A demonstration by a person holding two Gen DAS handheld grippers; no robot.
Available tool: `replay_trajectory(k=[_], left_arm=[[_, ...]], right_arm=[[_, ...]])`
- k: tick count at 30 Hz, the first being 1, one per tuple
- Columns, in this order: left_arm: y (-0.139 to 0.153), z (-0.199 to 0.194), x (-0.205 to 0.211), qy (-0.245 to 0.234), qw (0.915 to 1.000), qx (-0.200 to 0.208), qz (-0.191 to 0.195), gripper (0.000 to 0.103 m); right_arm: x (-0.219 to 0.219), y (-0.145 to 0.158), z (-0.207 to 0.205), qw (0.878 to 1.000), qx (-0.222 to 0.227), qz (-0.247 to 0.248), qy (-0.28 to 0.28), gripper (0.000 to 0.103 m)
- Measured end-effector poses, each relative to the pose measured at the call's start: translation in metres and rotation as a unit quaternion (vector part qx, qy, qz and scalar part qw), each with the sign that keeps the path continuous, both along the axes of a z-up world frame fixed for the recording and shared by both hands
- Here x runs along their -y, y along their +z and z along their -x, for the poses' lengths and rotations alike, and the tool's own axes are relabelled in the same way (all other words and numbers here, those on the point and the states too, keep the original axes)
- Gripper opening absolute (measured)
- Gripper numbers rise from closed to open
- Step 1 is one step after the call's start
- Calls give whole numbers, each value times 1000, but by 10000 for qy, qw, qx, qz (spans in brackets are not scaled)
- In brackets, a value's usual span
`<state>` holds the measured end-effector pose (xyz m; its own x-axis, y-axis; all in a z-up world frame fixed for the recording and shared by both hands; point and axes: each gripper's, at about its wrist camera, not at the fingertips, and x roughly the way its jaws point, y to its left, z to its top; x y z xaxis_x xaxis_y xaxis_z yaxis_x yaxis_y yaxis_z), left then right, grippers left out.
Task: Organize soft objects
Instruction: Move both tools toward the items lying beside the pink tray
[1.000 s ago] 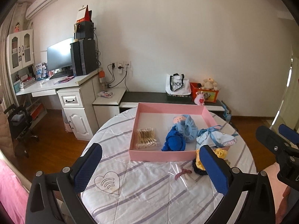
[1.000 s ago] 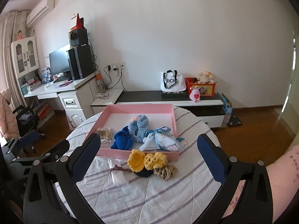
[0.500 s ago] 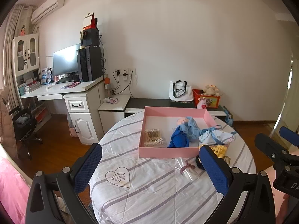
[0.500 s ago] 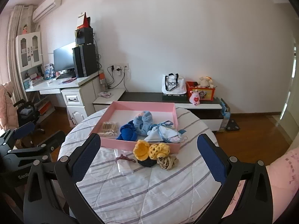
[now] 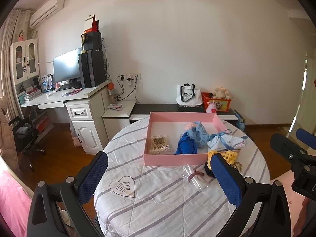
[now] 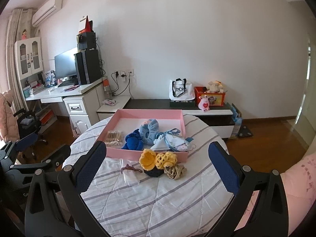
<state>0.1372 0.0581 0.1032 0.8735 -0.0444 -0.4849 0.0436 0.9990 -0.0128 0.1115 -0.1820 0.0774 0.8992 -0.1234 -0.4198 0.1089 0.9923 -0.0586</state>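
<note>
Nearest: left gripper (image 5: 158, 175) and right gripper (image 6: 160, 169), both spread wide, clamped on nothing, held above the near edge of the round table (image 6: 158, 203). Just beyond, on the striped cloth: clear bag (image 6: 130, 175) with brown clip (image 6: 130, 168) to the left; yellow crochet flowers (image 6: 158, 159) on a dark base, tan piece (image 6: 175, 171) touching at right. Farther: pink tray (image 6: 146, 153) holding cotton swabs (image 6: 114, 137) at left, blue toy (image 6: 134, 141), pale blue cap (image 6: 149, 130), bib (image 6: 173, 142) draped over the right wall. Farthest: desk (image 6: 65, 93), low cabinet (image 6: 177, 110).
</note>
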Motion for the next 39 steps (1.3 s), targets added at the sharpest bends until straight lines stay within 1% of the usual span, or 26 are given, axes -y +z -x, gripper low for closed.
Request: replay_trajectory(k=[13,22,29,39], left_arm=[[-2,-4,1,28,10000,-40,33,103],[-10,-11,6,-23,9998,-195,16,103],[-19,-22,12,-91,9992,-377,-18,103],[-42,-50,25,-285,9962,-815,-59,103]], right_arm=[[6,-3,-3,9999,-56,-50,-83,103],[12,-14,-11,9995,-243,-100,-167,103],[22,-25,-19,9986,-423,-181,-261,103],[44,-51,-35,9946,-810,-343,-551,103]])
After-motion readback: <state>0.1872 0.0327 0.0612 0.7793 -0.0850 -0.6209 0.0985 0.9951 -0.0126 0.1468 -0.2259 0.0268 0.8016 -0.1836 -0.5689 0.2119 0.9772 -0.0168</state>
